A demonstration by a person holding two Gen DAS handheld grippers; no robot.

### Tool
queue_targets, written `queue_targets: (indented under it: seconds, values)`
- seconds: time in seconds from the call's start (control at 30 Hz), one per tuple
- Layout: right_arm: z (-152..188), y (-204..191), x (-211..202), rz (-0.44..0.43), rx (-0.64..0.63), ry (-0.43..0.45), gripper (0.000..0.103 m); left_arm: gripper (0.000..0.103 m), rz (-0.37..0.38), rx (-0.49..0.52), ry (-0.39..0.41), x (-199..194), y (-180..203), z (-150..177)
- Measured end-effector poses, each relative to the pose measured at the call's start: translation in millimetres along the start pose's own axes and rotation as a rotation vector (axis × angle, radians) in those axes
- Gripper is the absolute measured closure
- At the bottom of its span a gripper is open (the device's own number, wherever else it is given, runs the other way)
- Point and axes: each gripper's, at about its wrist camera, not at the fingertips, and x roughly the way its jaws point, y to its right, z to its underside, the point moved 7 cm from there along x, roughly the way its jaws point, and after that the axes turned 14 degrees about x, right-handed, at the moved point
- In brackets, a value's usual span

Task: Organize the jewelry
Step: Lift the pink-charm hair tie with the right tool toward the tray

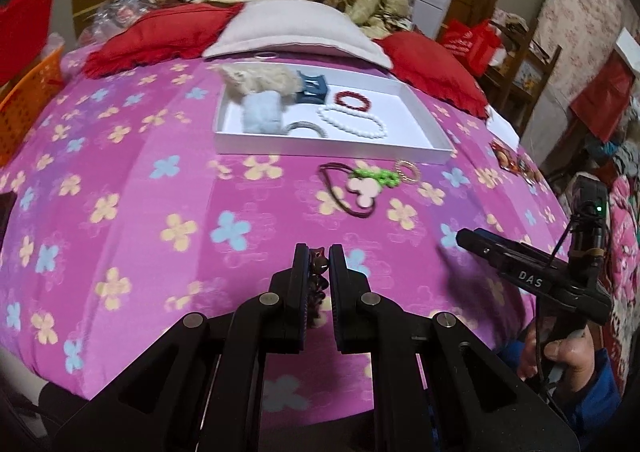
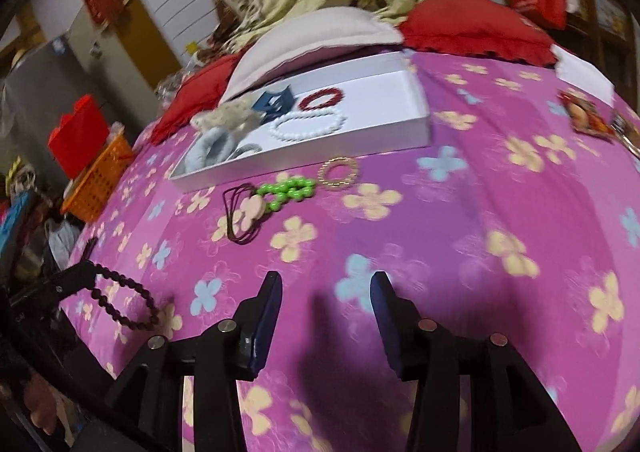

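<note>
Bracelets (image 1: 352, 120) in tray (image 1: 320, 150) (keychain (image 1: 370, 182) before it)

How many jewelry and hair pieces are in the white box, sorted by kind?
Bead bracelets: 2, red and white
Fluffy scrunchies: 2, cream and pale blue
Hair clip: 1, blue
Grey ring, kind unclear: 1
Total: 6

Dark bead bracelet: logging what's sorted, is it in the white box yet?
Out. The dark bead bracelet hangs from the shut left gripper over the blanket, short of the white box.
</note>
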Motion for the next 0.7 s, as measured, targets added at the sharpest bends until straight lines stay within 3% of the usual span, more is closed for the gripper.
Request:
queue_targets:
  seconds: [0.23, 0.4, 0.6, 0.63, 0.7]
  values:
    - [-7, -46, 36, -0.047, -0.097, -0.08, 0.057, 0.095, 0.0, -0.053, 0.001, 2, -21, 8]
    - [-10, -79, 78, -0.025, -0.164, -0.121, 0.045, 0.095, -0.008, -0.059, 0.006, 1, -29, 10]
    - [-19, -96, 103, 0.042, -0.187, -0.08, 0.042, 0.095, -0.007, -0.08, 0.004, 4, -40, 15]
    - [-20, -97, 104, 0.054, -0.194, -0.075, 0.043, 0.095, -0.005, -0.084, 0.002, 5, -42, 15]
    - [-21, -98, 105, 0.071, -0.206, -0.07, 0.075, 0.095, -0.001, -0.091, -0.004, 7, -44, 17]
